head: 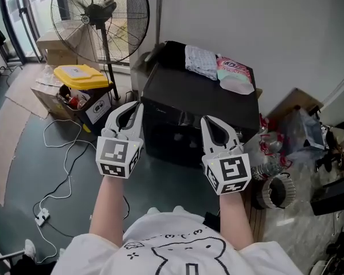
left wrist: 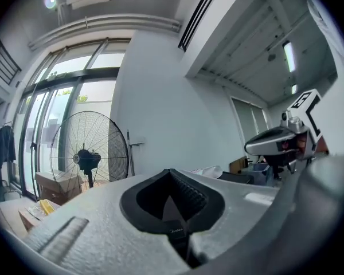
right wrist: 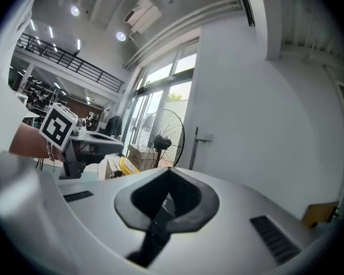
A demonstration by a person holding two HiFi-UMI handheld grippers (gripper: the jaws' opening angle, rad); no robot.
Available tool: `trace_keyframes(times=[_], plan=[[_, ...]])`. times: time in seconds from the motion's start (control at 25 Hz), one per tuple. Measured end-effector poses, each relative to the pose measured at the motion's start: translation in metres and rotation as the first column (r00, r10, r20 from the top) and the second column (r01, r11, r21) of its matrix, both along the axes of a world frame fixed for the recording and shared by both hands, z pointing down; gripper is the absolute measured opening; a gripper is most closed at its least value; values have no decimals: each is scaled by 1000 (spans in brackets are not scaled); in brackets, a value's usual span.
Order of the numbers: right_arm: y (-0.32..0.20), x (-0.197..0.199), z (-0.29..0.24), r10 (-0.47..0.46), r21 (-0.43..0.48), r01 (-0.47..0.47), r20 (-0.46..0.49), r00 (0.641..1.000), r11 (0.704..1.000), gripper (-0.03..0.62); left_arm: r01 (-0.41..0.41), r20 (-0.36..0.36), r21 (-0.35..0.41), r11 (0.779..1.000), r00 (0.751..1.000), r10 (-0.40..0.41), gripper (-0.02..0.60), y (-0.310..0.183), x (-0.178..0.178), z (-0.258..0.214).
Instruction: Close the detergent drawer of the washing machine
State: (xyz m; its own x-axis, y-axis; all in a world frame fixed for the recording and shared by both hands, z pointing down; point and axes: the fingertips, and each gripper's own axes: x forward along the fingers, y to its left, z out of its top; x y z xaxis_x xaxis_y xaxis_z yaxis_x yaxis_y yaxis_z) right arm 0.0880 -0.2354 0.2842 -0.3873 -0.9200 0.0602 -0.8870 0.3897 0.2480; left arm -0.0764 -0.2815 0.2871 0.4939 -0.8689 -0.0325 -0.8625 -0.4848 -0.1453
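The white left gripper (head: pixel 139 103) and the white right gripper (head: pixel 205 120) are both squeezed tight, with nothing in them. They are side by side, near the front of the black, boxy washing machine (head: pixel 200 93). Its drawer is too dark to see.

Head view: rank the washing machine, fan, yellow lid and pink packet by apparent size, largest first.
Washing machine
Fan, cropped at top
Yellow lid and pink packet: about alike
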Motion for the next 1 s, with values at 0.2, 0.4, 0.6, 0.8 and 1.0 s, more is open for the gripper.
trace_keyframes(times=[0.2,0.4,0.6,0.8,1.0], plan=[[3,18,-13,-1,28,1,-2,1000,1000,-2,29,4,27,999,1000,-29,17,10,5,-14],[6,33,-27,-25,51,26,-24,999,998,-2,30,-11,62,998,1000,-29,17,18,15,-30],[10,47,-41,-35,82,36,-17,999,996,-2,41,-6,86,995,999,-41,17,25,23,-43],[14,61,-53,-26,113,25,13,1000,993,-2,47,11,101,994,999,-48,17,32,28,-55],[16,73,-62,-23,132,18,30,999,991,-2,40,34,119,992,998,-44,17,34,37,-65]])
